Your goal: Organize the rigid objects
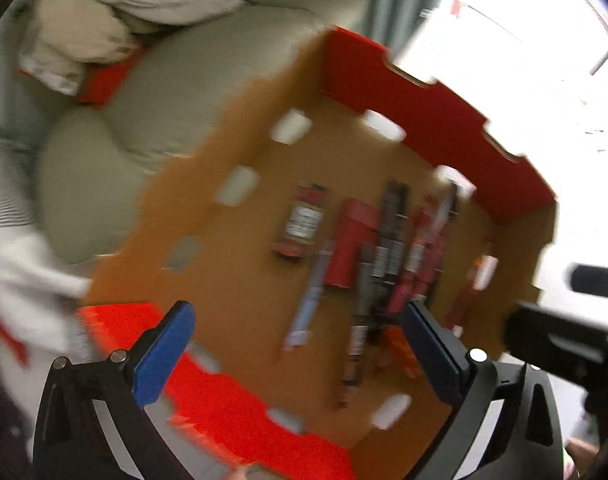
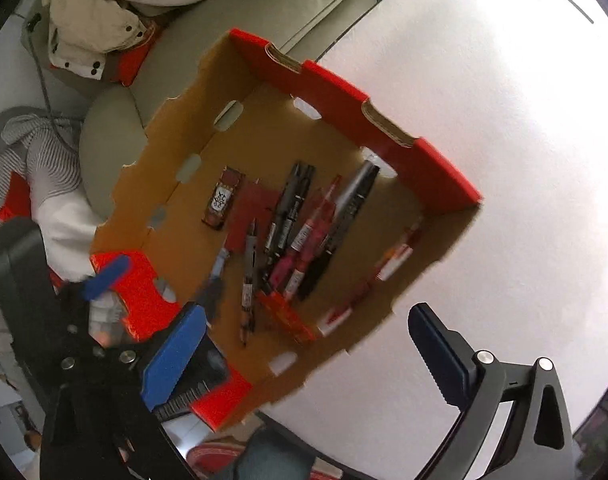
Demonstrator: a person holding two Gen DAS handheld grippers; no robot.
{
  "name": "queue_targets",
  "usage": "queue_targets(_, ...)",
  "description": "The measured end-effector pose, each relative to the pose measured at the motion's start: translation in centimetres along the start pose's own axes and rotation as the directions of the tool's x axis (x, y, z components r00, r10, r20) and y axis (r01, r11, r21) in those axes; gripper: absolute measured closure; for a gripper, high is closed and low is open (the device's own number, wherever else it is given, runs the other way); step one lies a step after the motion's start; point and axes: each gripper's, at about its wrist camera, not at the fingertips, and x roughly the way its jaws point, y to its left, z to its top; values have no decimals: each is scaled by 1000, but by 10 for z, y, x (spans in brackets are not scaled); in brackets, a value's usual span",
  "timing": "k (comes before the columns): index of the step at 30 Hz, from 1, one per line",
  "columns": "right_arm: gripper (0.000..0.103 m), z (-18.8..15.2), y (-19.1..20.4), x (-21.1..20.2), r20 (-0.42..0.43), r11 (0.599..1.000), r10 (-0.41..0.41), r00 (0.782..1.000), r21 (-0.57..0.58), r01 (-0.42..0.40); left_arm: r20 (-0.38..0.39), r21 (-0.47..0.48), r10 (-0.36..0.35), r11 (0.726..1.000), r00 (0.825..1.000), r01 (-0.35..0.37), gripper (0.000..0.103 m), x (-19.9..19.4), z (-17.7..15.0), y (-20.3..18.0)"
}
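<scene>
A shallow cardboard box with red outer walls (image 1: 432, 116) (image 2: 336, 88) lies on a white table. On its brown floor lie several pens and markers (image 1: 388, 248) (image 2: 300, 232), a small red labelled bottle (image 1: 302, 224) (image 2: 223, 200) and a red card (image 1: 352, 240). My left gripper (image 1: 300, 356) is open and empty, above the box's near red wall; it also shows in the right wrist view (image 2: 104, 272) at the box's left corner. My right gripper (image 2: 304, 356) is open and empty, over the box's near edge. The left wrist view is blurred.
A grey-green sofa (image 2: 232, 20) (image 1: 208, 64) stands behind the box, with crumpled beige clothes (image 2: 112, 0) and a red box (image 1: 104, 80) on it. The white table (image 2: 504, 160) stretches to the right. Striped cloth (image 2: 20, 148) lies at the left.
</scene>
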Motion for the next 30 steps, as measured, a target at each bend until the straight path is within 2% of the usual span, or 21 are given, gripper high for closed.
queue_targets(2,1,-9,-3,-11,13,1000,22,1000,14,-22,-26,-20,27,999,999,-28,1,1,1,0)
queue_targets(6,1,-21,-9,-27,30,996,38,999,80,-40,-47,-69,-71,995,996,67,0,5,-4,6)
queue_targets(8,1,-24,-7,-30,19,995,22,1000,92,-23,-95,-82,-139,988,986,132,0,9,-8,5)
queue_targets(9,1,-25,-5,-31,12,996,12,1000,87,-13,-108,-87,-152,986,982,143,0,9,-10,7)
queue_targets(14,1,-27,18,-26,-8,998,-69,998,-5,69,-99,-79,-113,991,989,106,1,10,-26,5)
queue_targets(16,1,-25,28,-23,-17,995,-85,996,-45,84,-102,-86,-124,990,987,116,1,11,-29,10)
queue_targets(19,1,-23,38,-19,-22,992,-101,995,-80,99,-122,-125,-130,986,984,114,1,18,-27,15)
queue_targets(22,1,-19,45,-17,-24,988,-116,993,-106,112,-137,-160,-139,980,981,117,1,4,-28,25)
queue_targets(30,1,-12,56,-15,-22,980,-146,989,-137,142,-147,-182,-111,980,983,83,1,1,-30,41)
